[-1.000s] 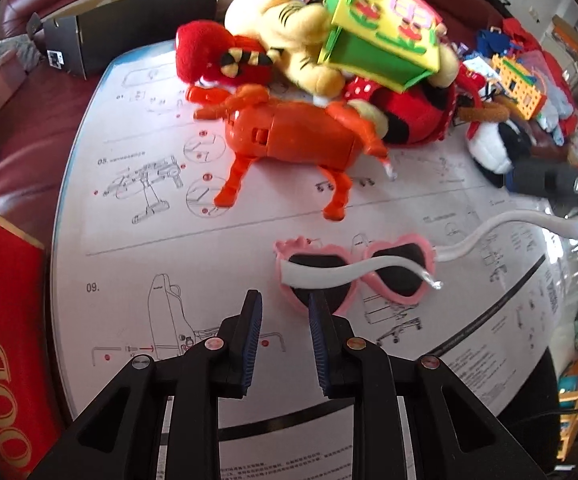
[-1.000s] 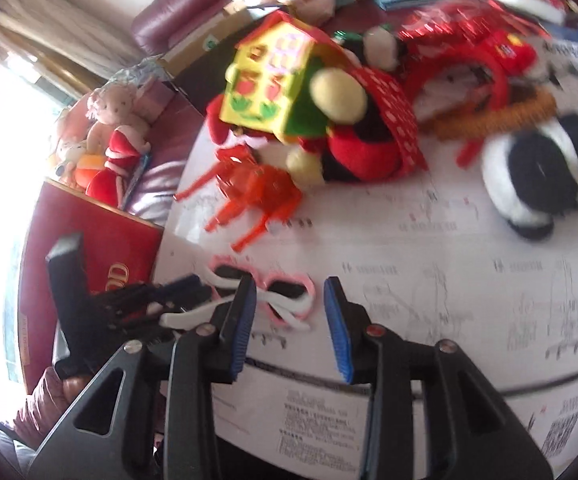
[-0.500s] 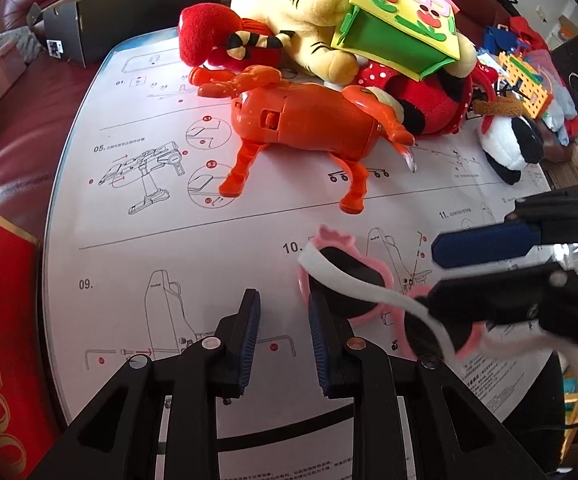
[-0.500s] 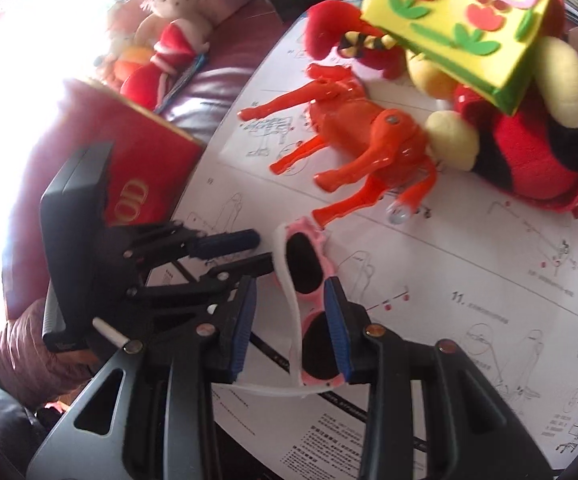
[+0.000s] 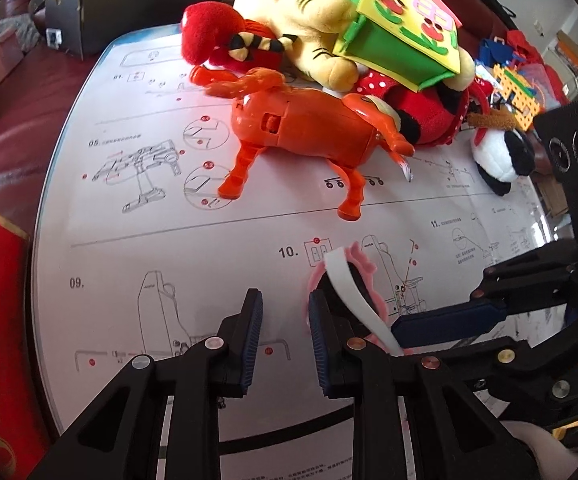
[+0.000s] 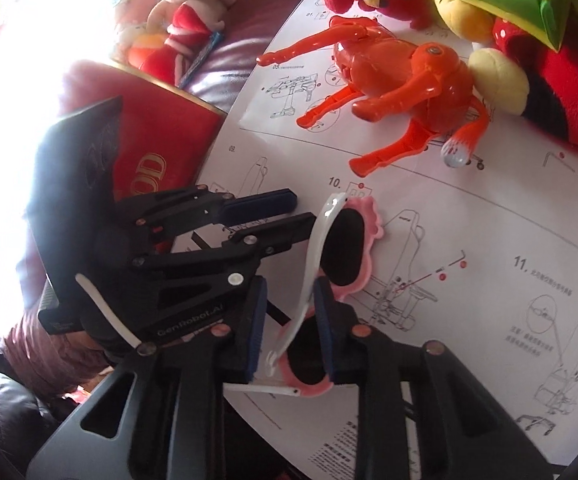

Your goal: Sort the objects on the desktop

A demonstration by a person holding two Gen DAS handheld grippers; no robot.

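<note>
The right gripper has its ribbed blue pads on either side of the pink sunglasses. One white temple arm runs through the gap, but whether the pads press on it or stand just clear cannot be told. The left gripper has its jaws parted with nothing between them; its right pad sits just beside the pink frame, and contact there is unclear.

The sunglasses are glossy plastic with scalloped, heart-shaped rims, dark lenses and flat white arms. They lie near the front edge of the table, which is covered by a white printed sheet of line-drawn assembly steps. The near lens is largely hidden behind the right gripper's fingers, and the second arm pokes out sideways beneath them.

Beyond the sunglasses, toward the middle of the table, an orange toy horse of hard shiny plastic lies on its side, legs pointing toward the front edge. Against its back is a heap of soft things: a yellow striped plush, a red plush, a polka-dot red plush, and a foam house in green and yellow resting on top. A black-and-white plush sits near the right edge, partly cut off by the right gripper's body. A red box with gold lettering stands off the left edge, its text only partly legible.
</note>
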